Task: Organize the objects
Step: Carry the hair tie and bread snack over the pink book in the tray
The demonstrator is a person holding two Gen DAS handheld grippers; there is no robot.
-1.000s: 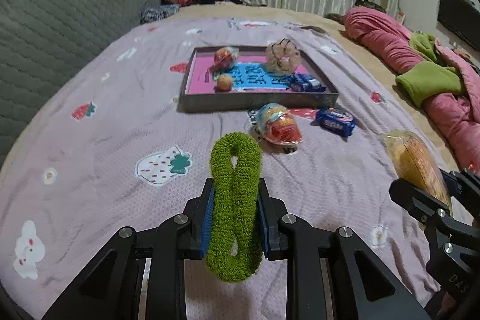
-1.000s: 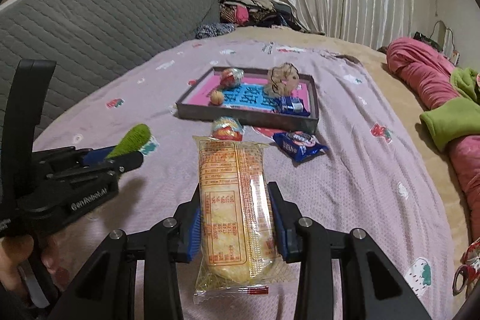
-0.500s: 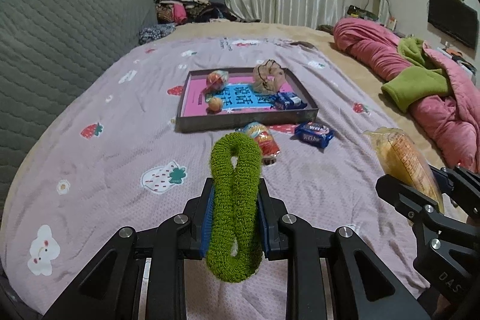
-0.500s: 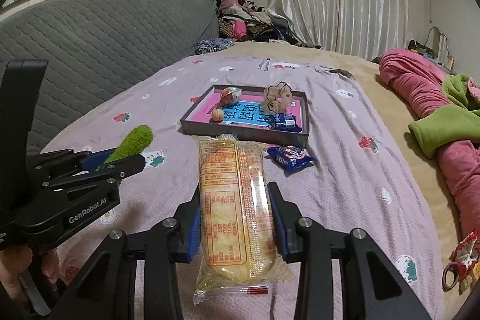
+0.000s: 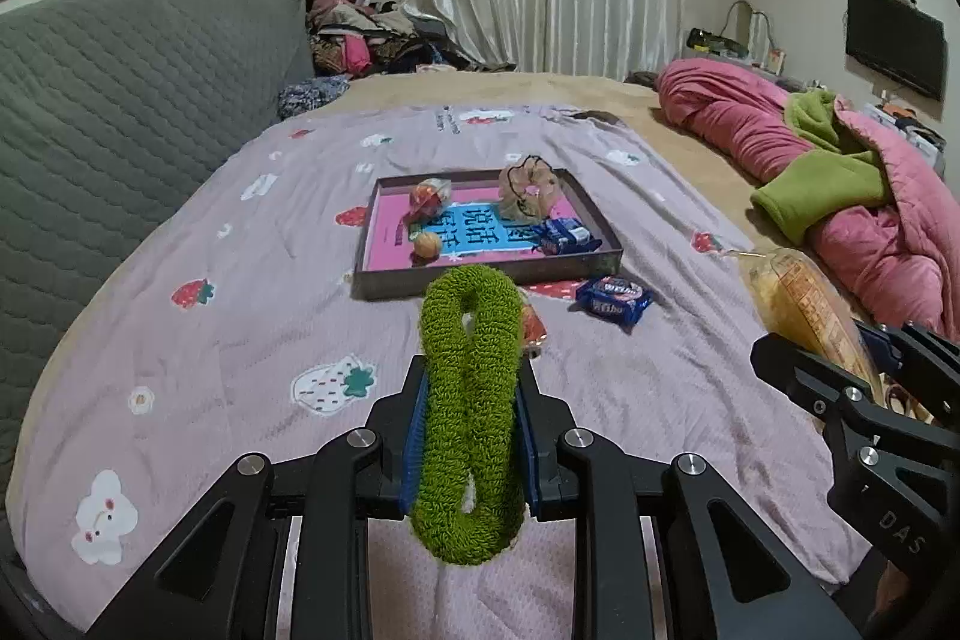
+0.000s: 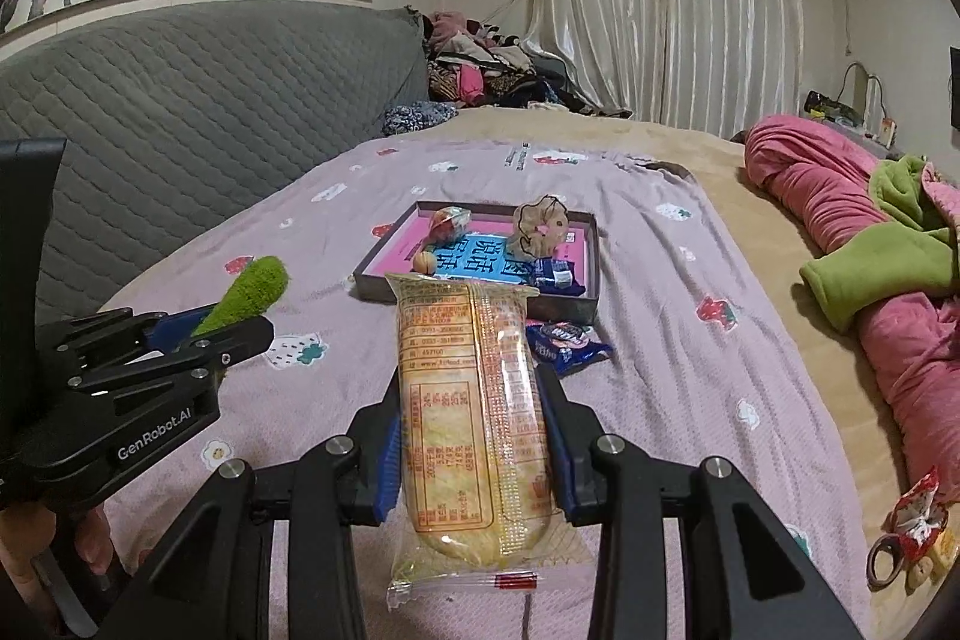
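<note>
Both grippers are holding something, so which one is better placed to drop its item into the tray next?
Probably left: its gripper, shut on the green scrunchie, lines up with the tray. The right gripper holds the cracker pack nearer the tray's right side.

Open bedspread (image 5: 252, 292) lies between both tongs and the tray (image 5: 480, 275), left side widest. On the straight path to the tray: a blue snack packet (image 5: 613, 299) just before its near wall, and an orange-red packet (image 5: 531, 329) beside it. Tray's near-left corner is free; a scrunchie (image 5: 529, 191), blue packet (image 5: 561, 235), small ball (image 5: 426, 244) and wrapped candy (image 5: 430, 196) fill the rest. Pink quilt (image 5: 840, 196) blocks the right, grey headboard (image 5: 120, 100) the left.
</note>
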